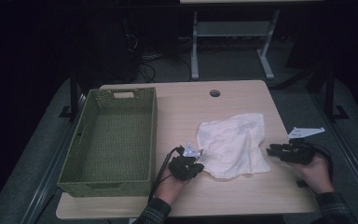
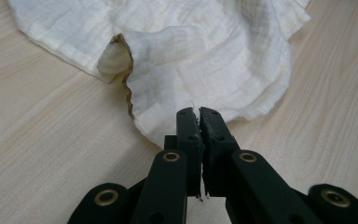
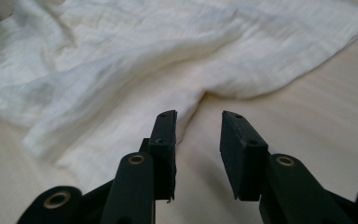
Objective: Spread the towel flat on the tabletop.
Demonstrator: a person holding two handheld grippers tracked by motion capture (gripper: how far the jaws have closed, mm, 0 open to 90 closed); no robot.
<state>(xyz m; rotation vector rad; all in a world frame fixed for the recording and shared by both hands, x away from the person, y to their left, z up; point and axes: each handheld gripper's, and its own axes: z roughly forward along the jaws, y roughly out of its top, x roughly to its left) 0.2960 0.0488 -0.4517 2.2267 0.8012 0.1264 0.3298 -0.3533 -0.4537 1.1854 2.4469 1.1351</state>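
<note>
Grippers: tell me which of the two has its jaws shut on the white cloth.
The left gripper: its jaws are pressed together on the near edge of the white cloth. The right gripper has a clear gap between its jaws, at the cloth's right edge.

A crumpled white cloth [image 1: 233, 144] is spread on the wooden table [image 1: 242, 98]. Its near-left edge is met by the left gripper [image 1: 196, 164]; the right gripper [image 1: 271, 150] is held just right of it. A green basket [image 1: 74, 154] is placed left.
</note>
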